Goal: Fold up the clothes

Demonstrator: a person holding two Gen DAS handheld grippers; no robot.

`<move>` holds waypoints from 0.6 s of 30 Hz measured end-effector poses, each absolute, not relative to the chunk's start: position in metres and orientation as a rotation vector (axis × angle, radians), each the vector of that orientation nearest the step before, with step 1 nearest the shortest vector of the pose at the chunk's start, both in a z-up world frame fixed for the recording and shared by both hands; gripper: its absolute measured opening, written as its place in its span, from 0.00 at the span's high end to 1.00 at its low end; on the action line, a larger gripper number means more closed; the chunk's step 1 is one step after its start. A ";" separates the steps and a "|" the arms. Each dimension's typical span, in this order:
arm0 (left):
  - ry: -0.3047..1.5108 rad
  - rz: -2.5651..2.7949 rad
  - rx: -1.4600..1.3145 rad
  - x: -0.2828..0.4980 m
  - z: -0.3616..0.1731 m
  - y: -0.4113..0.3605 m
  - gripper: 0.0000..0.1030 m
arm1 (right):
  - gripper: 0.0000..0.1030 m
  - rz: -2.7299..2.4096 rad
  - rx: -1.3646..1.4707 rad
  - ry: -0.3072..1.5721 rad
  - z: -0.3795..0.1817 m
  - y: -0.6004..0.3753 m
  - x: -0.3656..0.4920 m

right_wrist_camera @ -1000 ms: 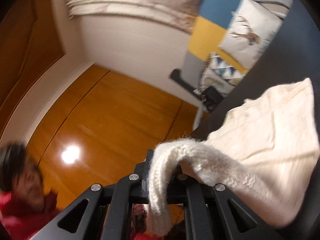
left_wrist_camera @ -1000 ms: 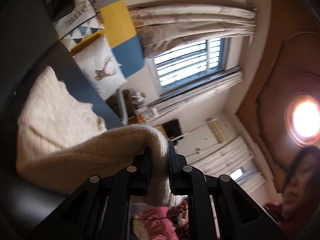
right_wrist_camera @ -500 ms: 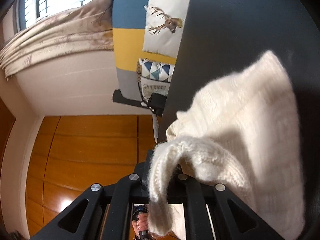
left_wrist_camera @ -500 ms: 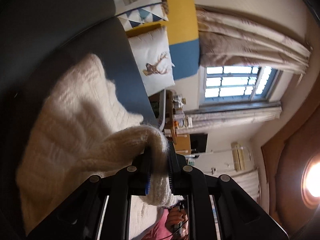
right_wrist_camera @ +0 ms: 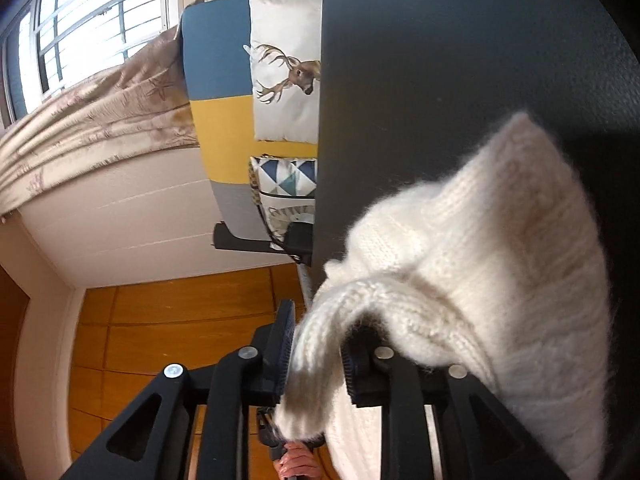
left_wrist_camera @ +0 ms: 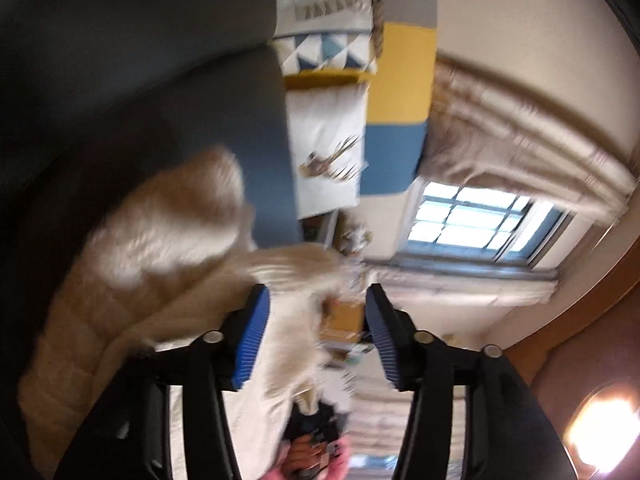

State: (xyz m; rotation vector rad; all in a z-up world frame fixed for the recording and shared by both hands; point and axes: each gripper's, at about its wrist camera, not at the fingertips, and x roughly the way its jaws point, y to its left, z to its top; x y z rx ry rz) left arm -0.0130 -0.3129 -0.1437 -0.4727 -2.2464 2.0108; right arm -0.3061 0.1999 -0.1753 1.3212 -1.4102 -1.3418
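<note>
A fluffy cream knit sweater (right_wrist_camera: 500, 240) lies folded over on the dark table (right_wrist_camera: 440, 60). In the right wrist view its thick folded edge still hangs between the pads. My right gripper (right_wrist_camera: 318, 360) is opening, and a small gap shows at the right pad. The left wrist view is blurred. There the sweater (left_wrist_camera: 160, 248) spreads over the dark table (left_wrist_camera: 120, 80), and a strip of its edge droops loose between the blue pads. My left gripper (left_wrist_camera: 318, 320) is opening wide and neither pad presses on the knit.
Beyond the table's far edge stands a blue, yellow and grey sofa back with a deer cushion (right_wrist_camera: 288, 72) and a triangle-pattern cushion (right_wrist_camera: 284, 176). A black bag (right_wrist_camera: 300, 240) sits by them. A window (left_wrist_camera: 476, 220) and curtains are behind. A person's hand (right_wrist_camera: 296, 460) shows low.
Both grippers rolled and sank toward the table, carrying the sweater's edge over the rest of it. Both were shut on that edge; now the jaws have parted, the left widely.
</note>
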 end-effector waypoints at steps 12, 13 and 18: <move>-1.729 2.634 -0.728 0.007 -0.098 -0.304 0.39 | 0.69 -1.602 1.165 -1.167 -0.117 0.214 -0.296; -1.634 2.684 -0.759 0.010 -0.094 -0.301 0.39 | 0.69 -1.670 1.163 -1.004 -0.104 0.205 -0.289; -1.207 2.744 -0.954 -0.011 -0.080 -0.266 0.38 | 0.69 -1.903 1.116 -0.193 -0.069 0.129 -0.251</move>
